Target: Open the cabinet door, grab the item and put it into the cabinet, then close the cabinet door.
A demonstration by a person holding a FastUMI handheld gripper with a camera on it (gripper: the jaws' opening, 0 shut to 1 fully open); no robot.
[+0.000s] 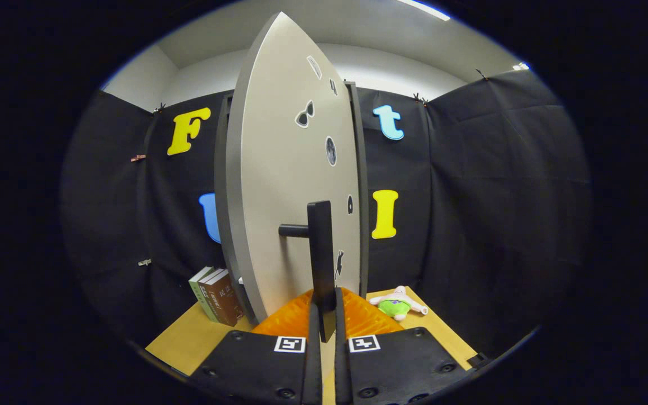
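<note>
The grey cabinet door [279, 185] is standing edge-on ahead, likely so its black bar handle [320, 253] can be pulled. The gripper [324, 315] is clenching that handle's lower end between both fingers. The green-and-pink plush toy [397, 304] is lying beyond the right finger, near the desk's [189, 337] far right corner.

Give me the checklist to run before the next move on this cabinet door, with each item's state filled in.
1. Gripper fingers closed on the black door handle: ok.
2. Cabinet door swung partly open: ok.
3. Opening wide enough for the item: cannot tell.
4. Plush toy lies on the table right of the door, out of its swing: ok.
5. Books stand left of the door, close to its edge: cannot tell if clear.
6. Cabinet interior free: cannot tell.
</note>
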